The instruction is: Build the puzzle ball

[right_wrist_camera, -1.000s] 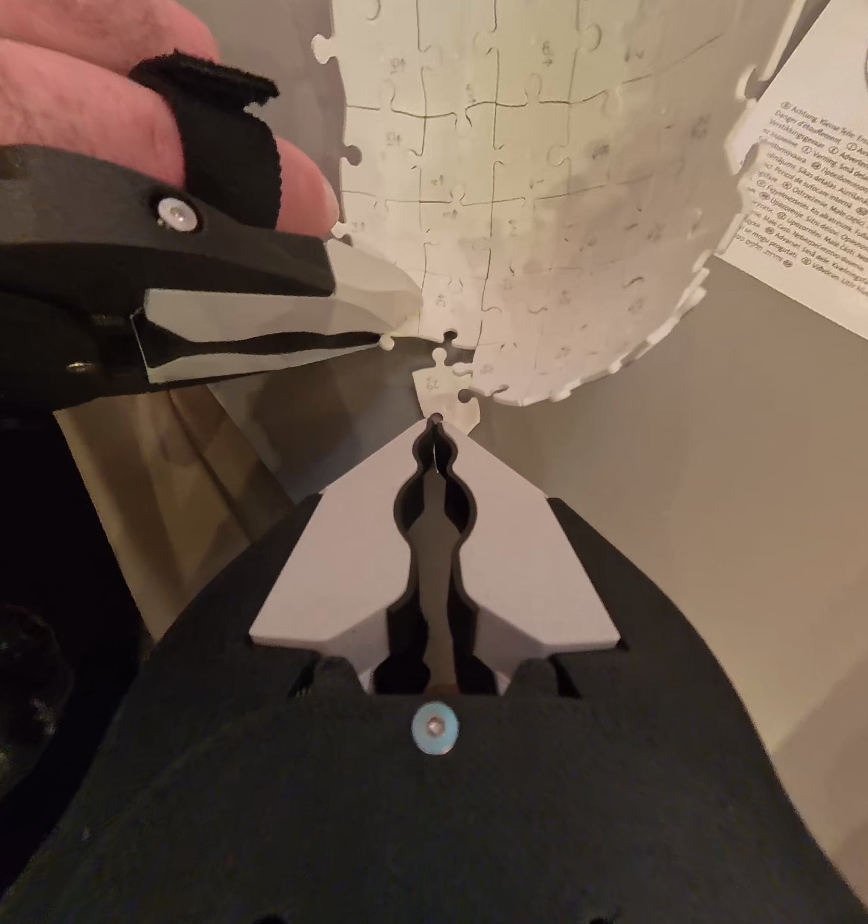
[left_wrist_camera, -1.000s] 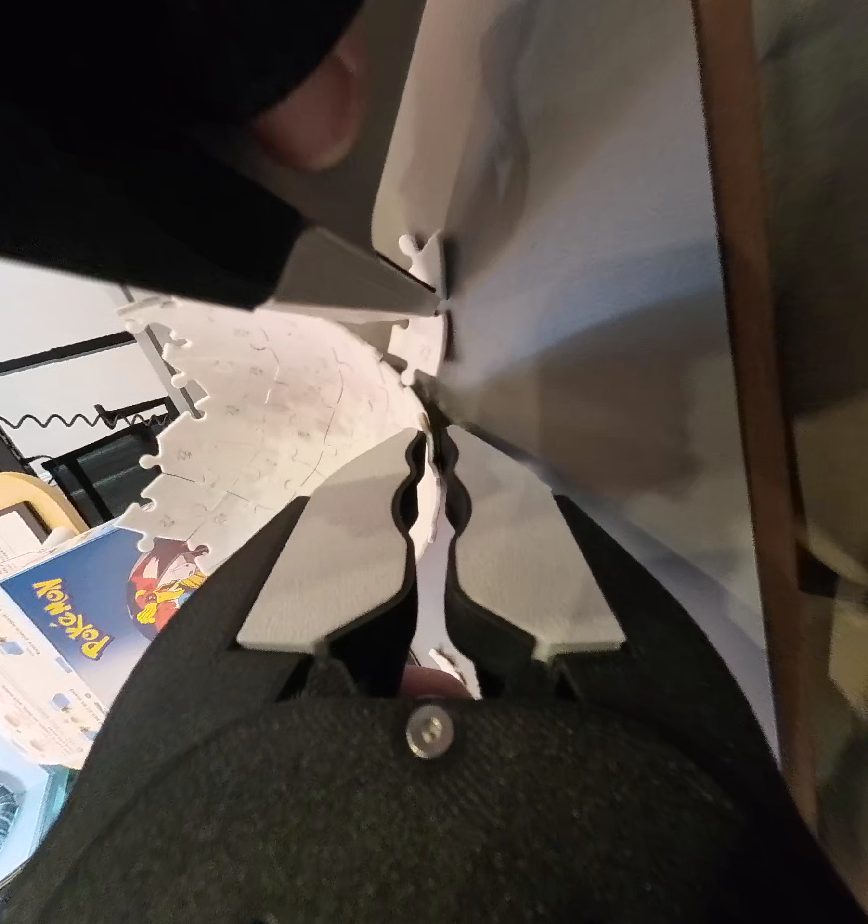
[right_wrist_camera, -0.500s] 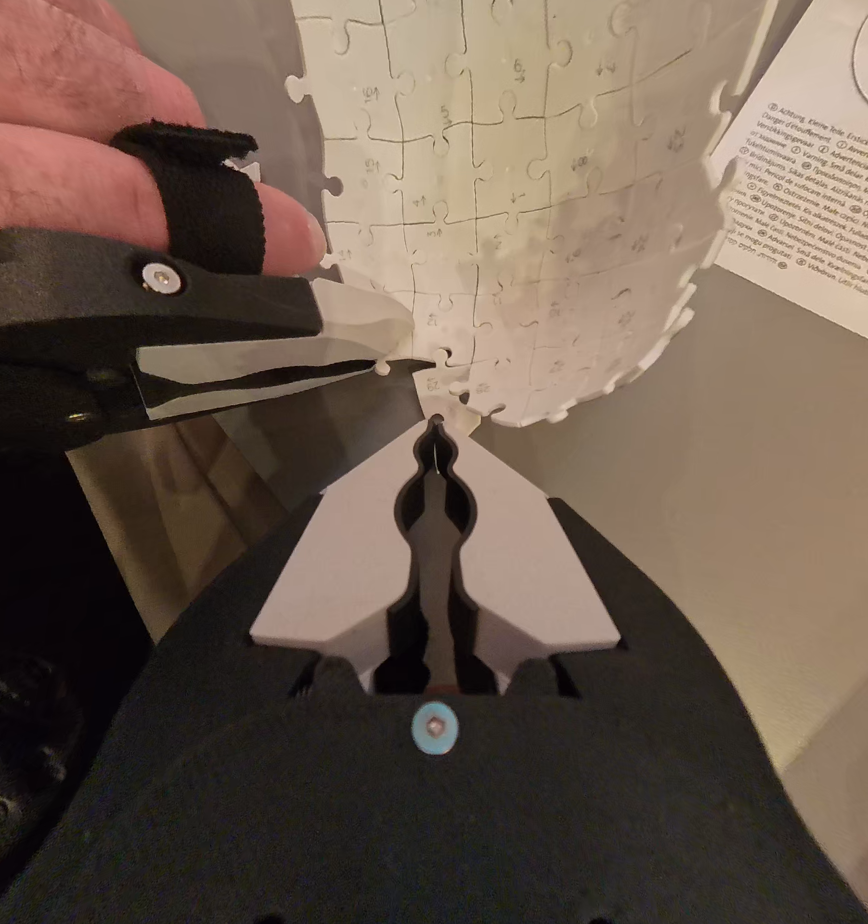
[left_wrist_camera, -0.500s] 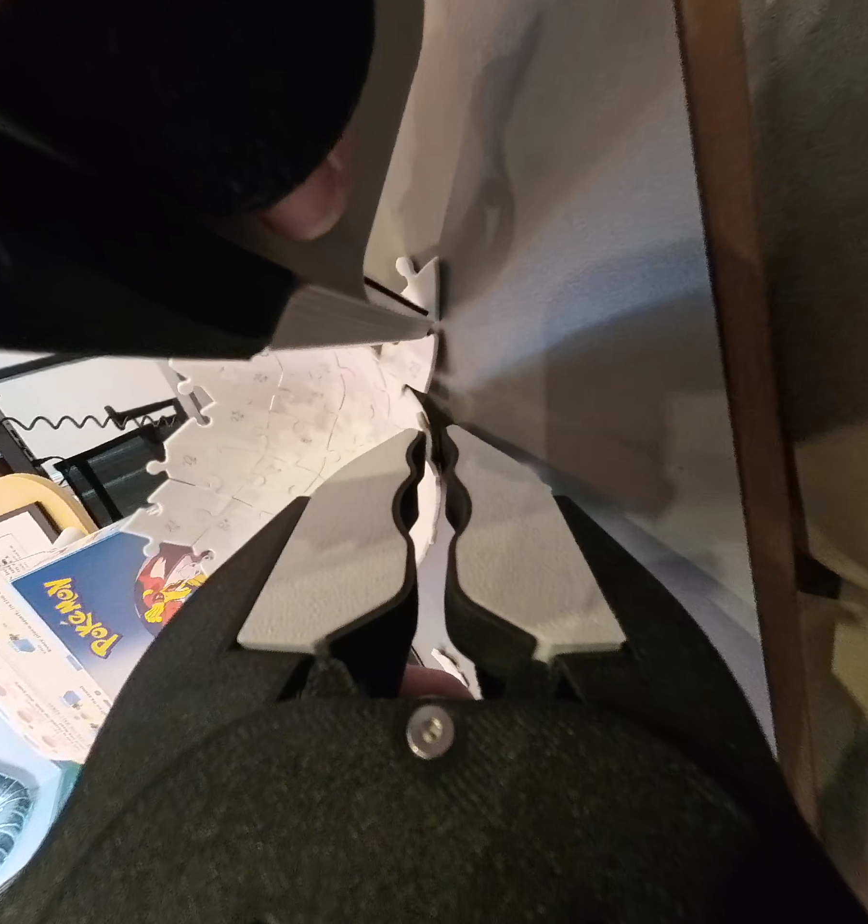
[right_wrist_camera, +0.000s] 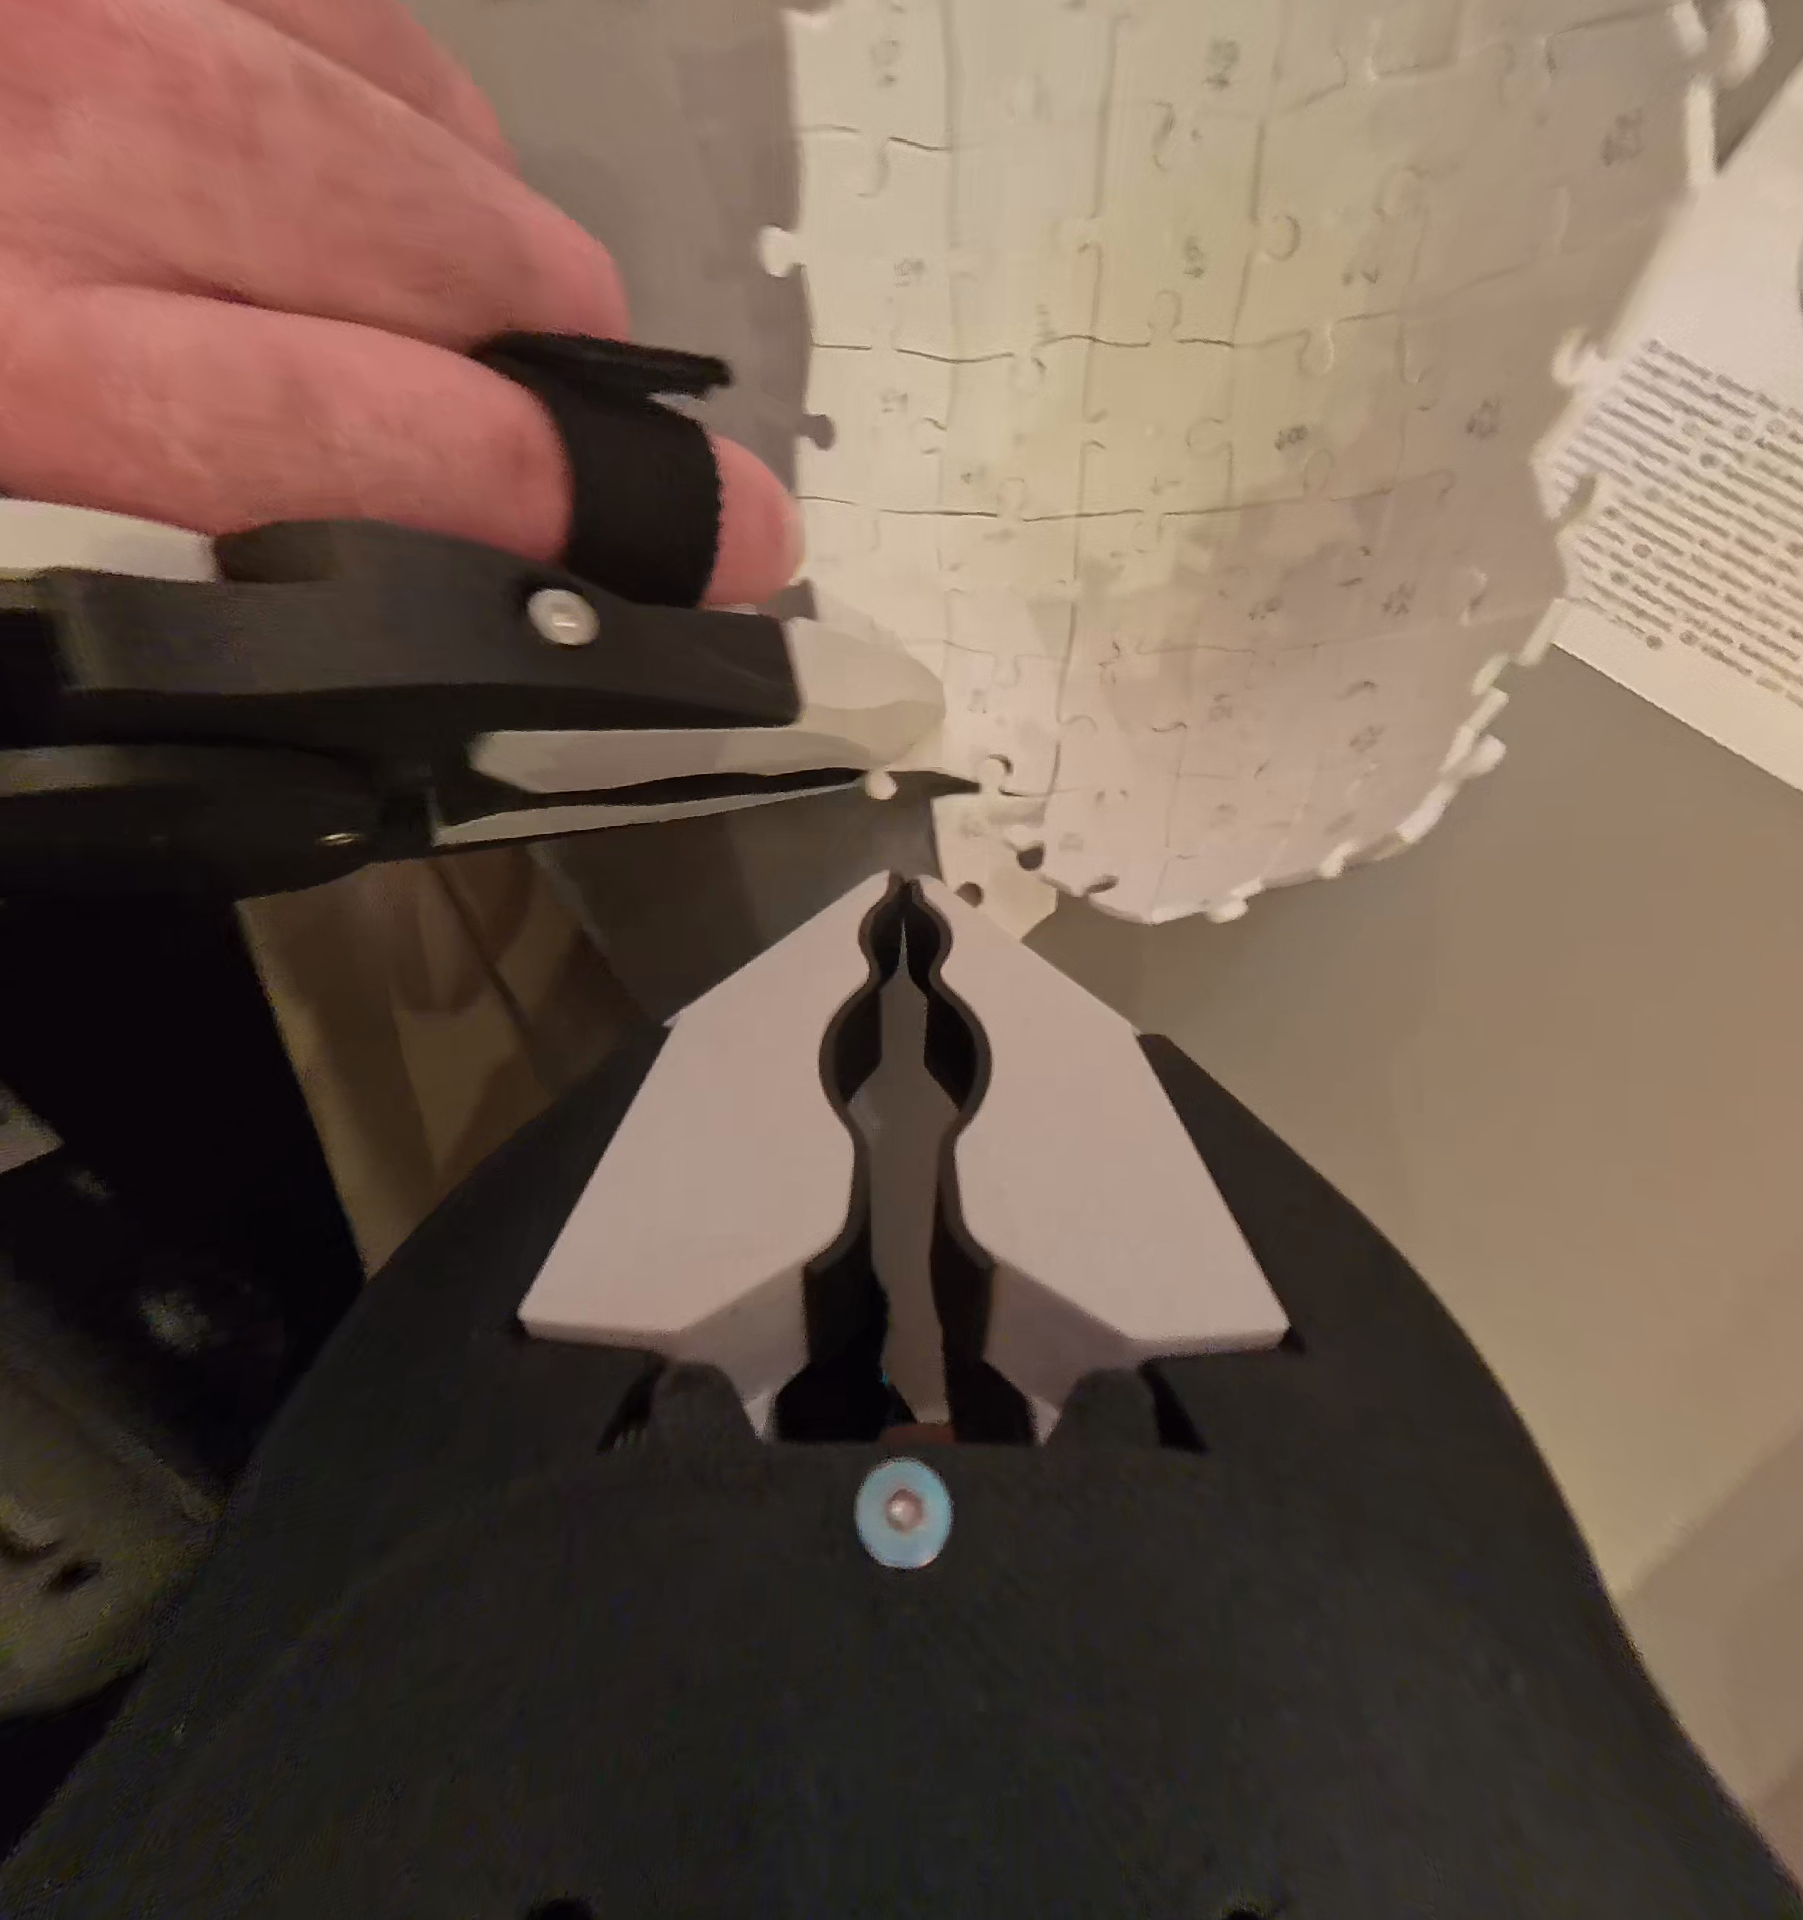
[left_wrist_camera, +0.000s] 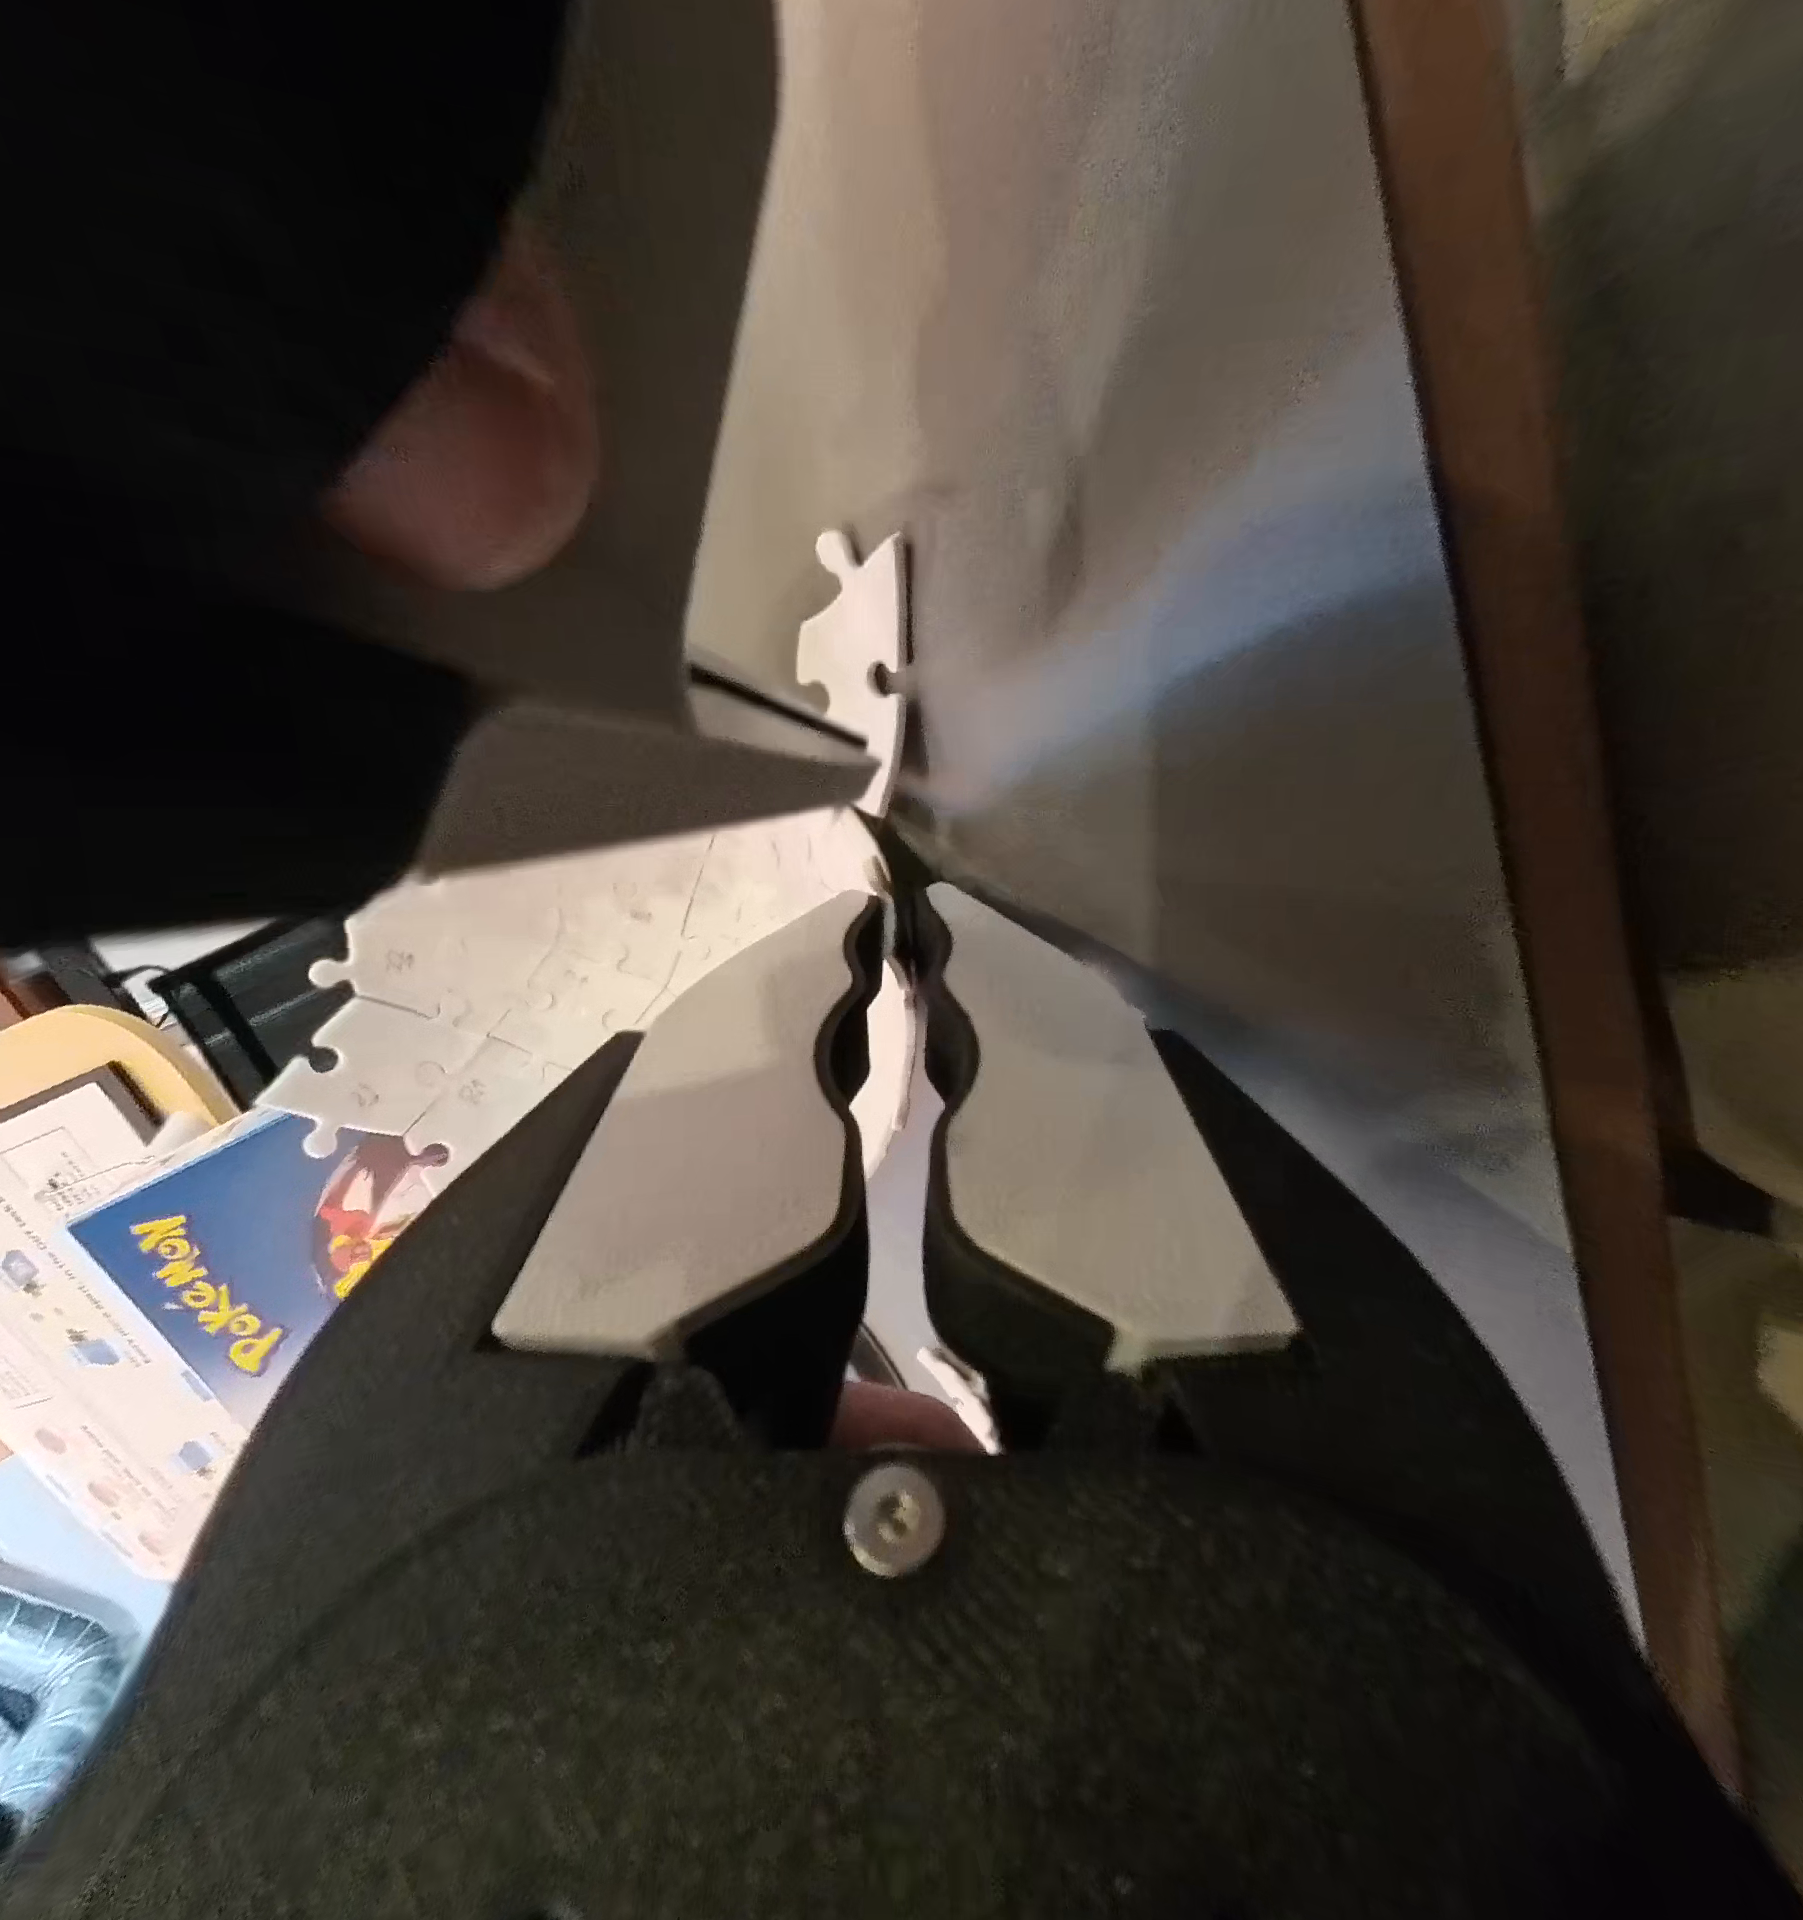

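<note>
The half-built puzzle ball is a curved white shell (right_wrist_camera: 1188,520) of joined, numbered pieces, seen from its inside. My left gripper (left_wrist_camera: 902,904) is shut on the shell's edge (left_wrist_camera: 523,997); it comes in from the left in the right wrist view (right_wrist_camera: 866,774), held by a hand (right_wrist_camera: 253,312). My right gripper (right_wrist_camera: 907,894) is shut on a single white puzzle piece (right_wrist_camera: 1001,894), held against the shell's lower left rim just below the left gripper's tips. In the left wrist view the right gripper (left_wrist_camera: 855,769) and its piece (left_wrist_camera: 861,644) sit just above my left fingertips.
A grey table top (right_wrist_camera: 1396,1247) lies under the shell, with a brown edge (left_wrist_camera: 1499,831). A printed leaflet (right_wrist_camera: 1728,520) lies at the right. A blue puzzle box (left_wrist_camera: 232,1278) and papers sit behind the shell at the left. My two grippers' fingertips are within a few centimetres of each other.
The shell and the right gripper's piece have closed together; the piece now meets the shell's lower rim. The shell looks larger and nearer in the right wrist view. Both grippers stay shut.
</note>
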